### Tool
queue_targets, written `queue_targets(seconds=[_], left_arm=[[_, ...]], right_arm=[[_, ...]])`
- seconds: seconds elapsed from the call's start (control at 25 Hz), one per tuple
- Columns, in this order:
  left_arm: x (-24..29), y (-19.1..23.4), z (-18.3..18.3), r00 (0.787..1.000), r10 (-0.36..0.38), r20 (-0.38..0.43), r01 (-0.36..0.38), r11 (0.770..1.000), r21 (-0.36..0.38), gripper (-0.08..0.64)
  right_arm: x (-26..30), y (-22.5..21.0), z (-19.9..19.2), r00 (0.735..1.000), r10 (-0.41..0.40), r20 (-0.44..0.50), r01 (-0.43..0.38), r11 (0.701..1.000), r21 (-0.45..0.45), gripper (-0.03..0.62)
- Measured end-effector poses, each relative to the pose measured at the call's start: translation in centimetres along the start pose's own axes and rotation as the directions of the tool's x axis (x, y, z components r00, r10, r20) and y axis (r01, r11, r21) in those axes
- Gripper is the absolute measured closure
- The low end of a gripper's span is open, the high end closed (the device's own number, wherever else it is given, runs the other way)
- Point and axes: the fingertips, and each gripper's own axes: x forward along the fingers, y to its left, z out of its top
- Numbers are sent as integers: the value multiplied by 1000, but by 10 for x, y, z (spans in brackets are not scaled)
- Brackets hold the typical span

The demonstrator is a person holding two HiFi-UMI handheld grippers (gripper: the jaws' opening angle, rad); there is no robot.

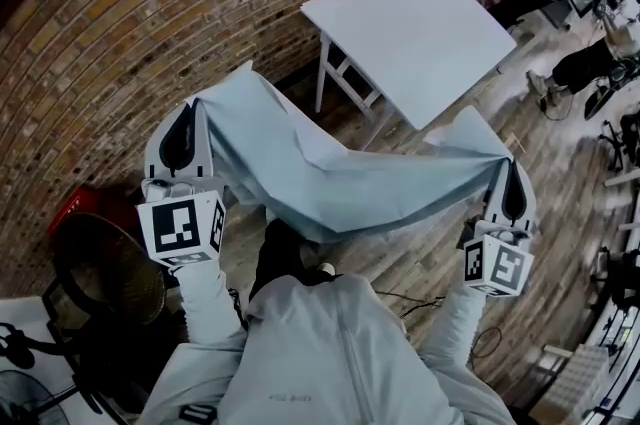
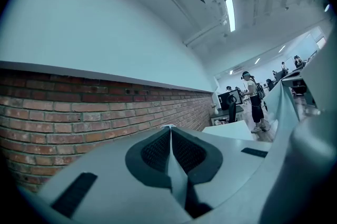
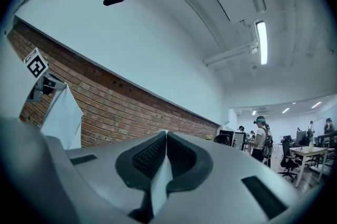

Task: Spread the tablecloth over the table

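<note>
While I stand back with both arms raised, the step in hand is, as I judge it, the carry and opening-out: the cloth is lifted and stretched between my hands but not yet over the tabletop. Nearest me, my left gripper [image 1: 188,118] is clamped tight on one corner of the pale blue fabric tablecloth [image 1: 330,178]. Its own view shows the dark ribbed pads [image 2: 155,152] pressed together with only a thin fold of cloth pinched between them. My right gripper [image 1: 513,168] is closed the same way on the opposite corner, a sliver of fabric running down between its jaws.

Between the two, the cloth hangs in a slack, creased swag in front of my chest, apart from the table. Beyond it stands the white rectangular table [image 1: 410,28], bare-topped, on the wooden plank floor [image 1: 560,173] close by the red brick wall [image 1: 120,43]. Farther off, a seated person [image 1: 585,63] works near some desks.

Next, I reckon, I must step up to the table without loosening either grip. Then I lift the cloth above the near edge and float it forward so it settles square.
</note>
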Motion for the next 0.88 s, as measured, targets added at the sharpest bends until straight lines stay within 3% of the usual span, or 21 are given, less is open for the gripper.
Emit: queue_targets(seconds=[0.52, 0.88], left_arm=[[167, 108, -8, 997, -70, 19, 70, 997, -14, 535], [226, 136, -25, 988, -155, 11, 155, 988, -19, 535]], right_arm=[[153, 65, 44, 992, -123, 33, 124, 992, -35, 571], [173, 76, 39, 967, -252, -26, 250, 966, -65, 571]])
